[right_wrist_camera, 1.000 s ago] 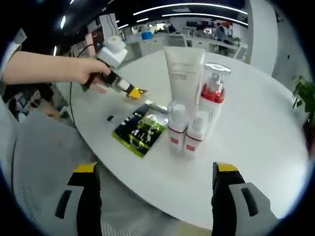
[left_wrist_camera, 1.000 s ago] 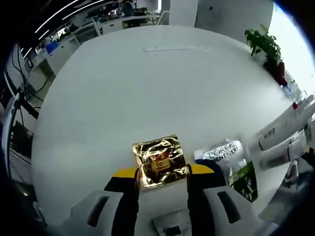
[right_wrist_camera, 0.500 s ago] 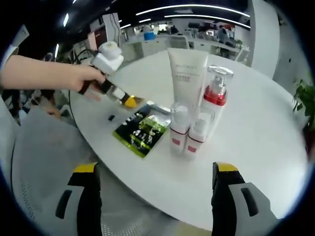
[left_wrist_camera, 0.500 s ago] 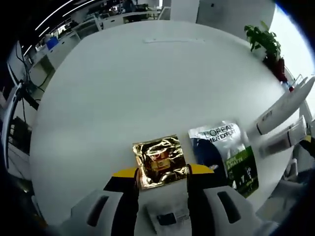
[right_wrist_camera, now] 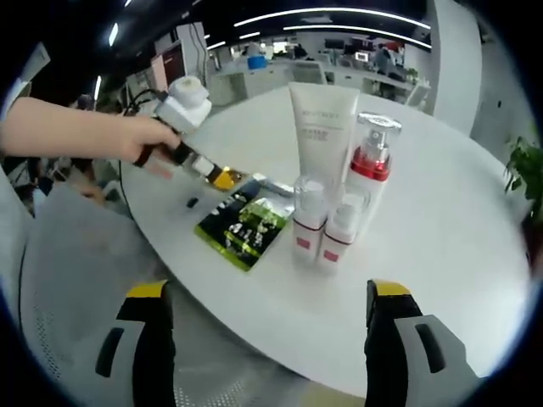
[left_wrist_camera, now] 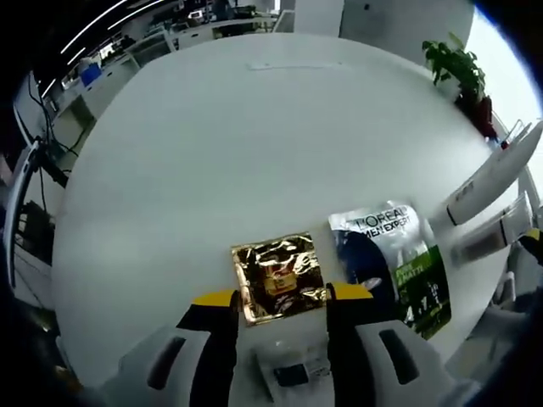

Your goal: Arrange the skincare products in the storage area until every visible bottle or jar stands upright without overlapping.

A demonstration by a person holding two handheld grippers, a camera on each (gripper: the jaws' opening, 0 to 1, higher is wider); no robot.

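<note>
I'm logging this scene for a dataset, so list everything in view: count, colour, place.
Gold foil sachet: 1, gold, flat on the table between the left gripper's jaws.
Printed sachet: 1, white, dark blue and green, flat beside the gold one.
Tube: 1, white, upright behind the bottles.
Pump bottle: 1, clear with red band, upright beside the tube.
Small bottles: 2, clear with red bases, upright in front.
Table: 1, white, round.
Plant: 1, green, beyond the table.
Left gripper: black with yellow tips, open.
Right gripper: same colours, open, short of the table.
Hand: holds the left gripper.
</note>
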